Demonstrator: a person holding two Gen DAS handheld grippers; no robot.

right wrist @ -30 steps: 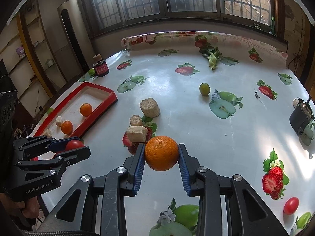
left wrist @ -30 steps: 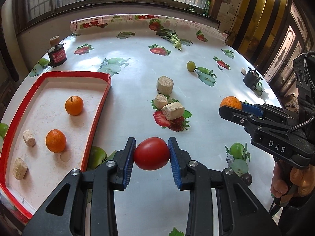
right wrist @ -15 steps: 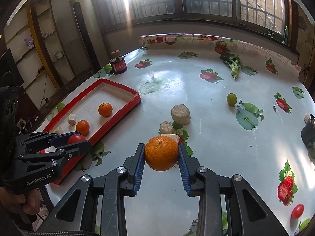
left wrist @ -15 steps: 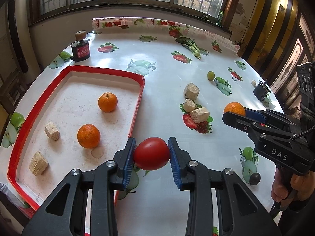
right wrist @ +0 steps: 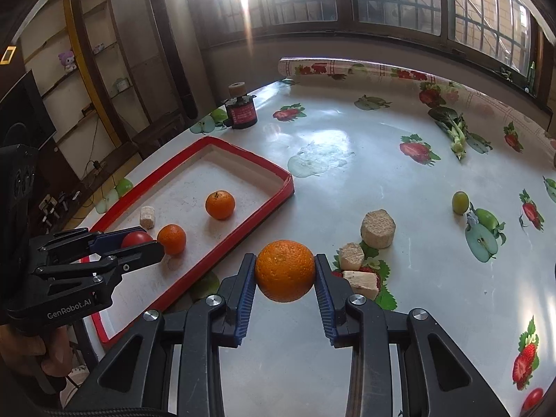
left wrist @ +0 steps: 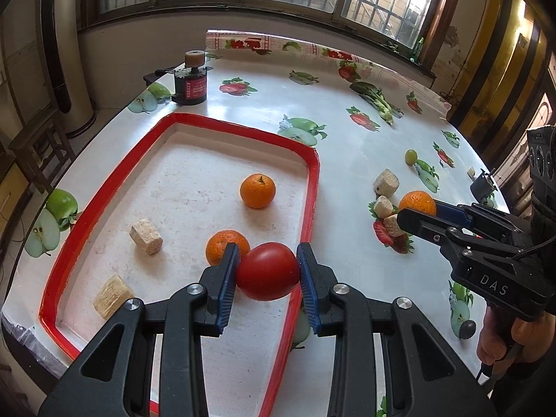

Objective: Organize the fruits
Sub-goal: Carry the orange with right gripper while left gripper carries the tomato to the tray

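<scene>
The left gripper [left wrist: 267, 271] has its blue-padded jaws clamped on a smooth red tomato [left wrist: 267, 271], held in the air over the near right edge of the shallow red-rimmed rectangular tray [left wrist: 312, 187], which lies on the glossy white fruit-printed worktop [left wrist: 347, 160]. Inside the tray, a small round orange mandarin [left wrist: 225, 249] sits just behind the tomato, a second mandarin with a dark stem spot [left wrist: 257, 190] lies farther toward the tray's far right corner, and two pale beige crumbly blocks [left wrist: 146, 236] rest toward its left side. The right gripper [right wrist: 285, 271] has its jaws clamped on a large dimpled orange [right wrist: 285, 270], held above the worktop to the right of the tray, well apart from its rim. Farther right of the tray stand three more beige crumbly chunks [right wrist: 377, 228], grouped close together on a printed strawberry. Beyond them, still farther from the tray, a small round green fruit [right wrist: 460, 202] lies on the worktop. Past the tray's far left corner stands a short black cylinder with a red label and a tan top [left wrist: 191, 83].
</scene>
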